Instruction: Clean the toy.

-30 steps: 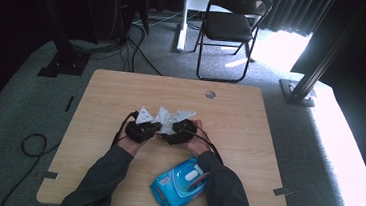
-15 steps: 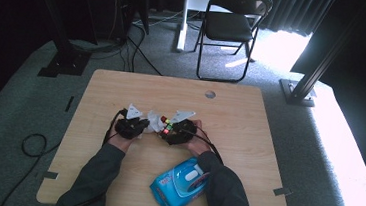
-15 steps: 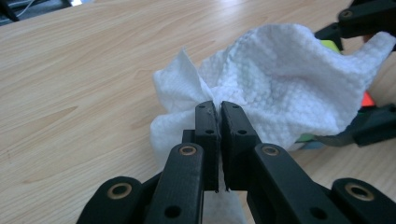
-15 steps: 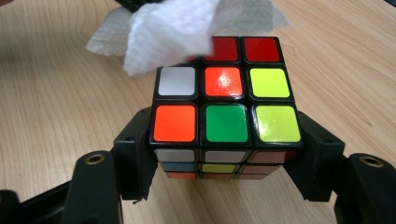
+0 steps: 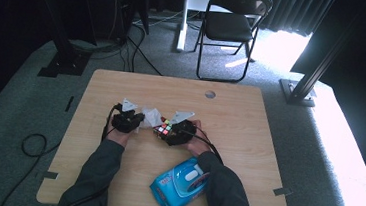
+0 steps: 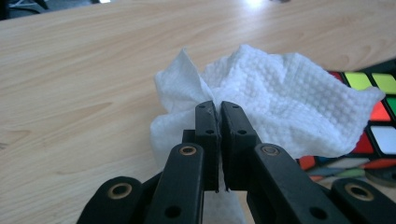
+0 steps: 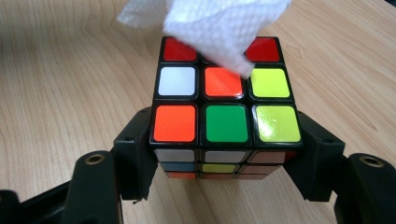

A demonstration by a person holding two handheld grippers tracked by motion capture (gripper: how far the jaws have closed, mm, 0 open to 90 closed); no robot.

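A puzzle cube [image 7: 226, 105] with coloured stickers is clamped by its two sides between the jaws of the right gripper [image 5: 177, 131], resting on the table [image 5: 250, 119] near the middle, somewhat toward the person's edge. A white wipe [image 6: 261, 100] is pinched between the tightly closed jaws of the left gripper [image 6: 217, 122], and its free end is draped over the far row of the cube's top face. A blue packet of wipes [image 5: 180, 185] is seen near the person's edge, beside the right sleeve [image 5: 226, 192].

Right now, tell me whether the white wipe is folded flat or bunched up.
Bunched up. The wipe is crumpled and puckers where the left gripper pinches it, one corner draping over the cube.
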